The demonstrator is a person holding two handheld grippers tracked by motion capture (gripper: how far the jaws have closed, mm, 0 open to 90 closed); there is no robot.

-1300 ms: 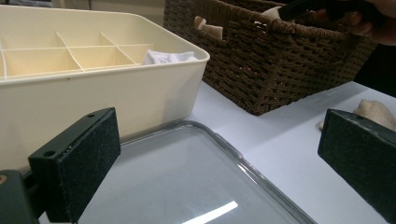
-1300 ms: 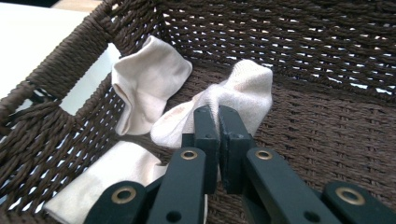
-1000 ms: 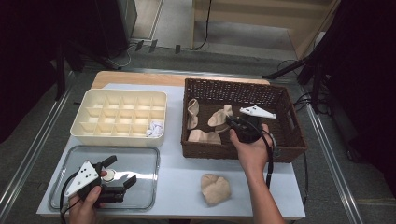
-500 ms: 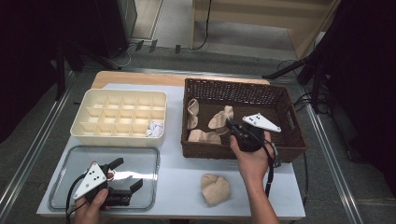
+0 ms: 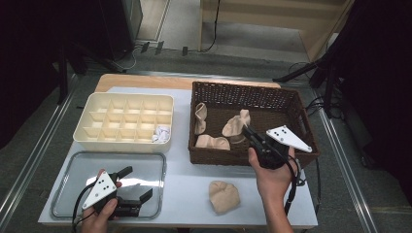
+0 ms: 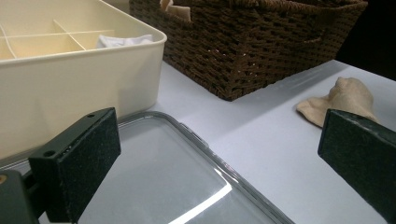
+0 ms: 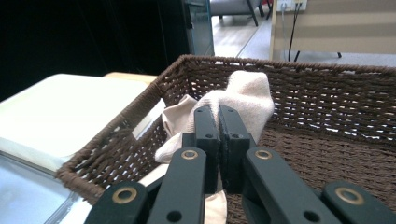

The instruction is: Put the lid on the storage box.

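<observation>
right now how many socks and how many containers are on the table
beige socks: 4, three in the basket, one pinched by the right gripper, plus one on the table
white sock: 1
containers: 3, basket, divided box, clear tray
total: 8

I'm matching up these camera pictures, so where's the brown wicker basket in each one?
High view: wicker basket, right of centre, table's far side.
Left gripper view: basket along the top, centre to right.
Right gripper view: basket walls span the middle, behind the sock.
Shared landmark: cream compartment box beside it.
</observation>
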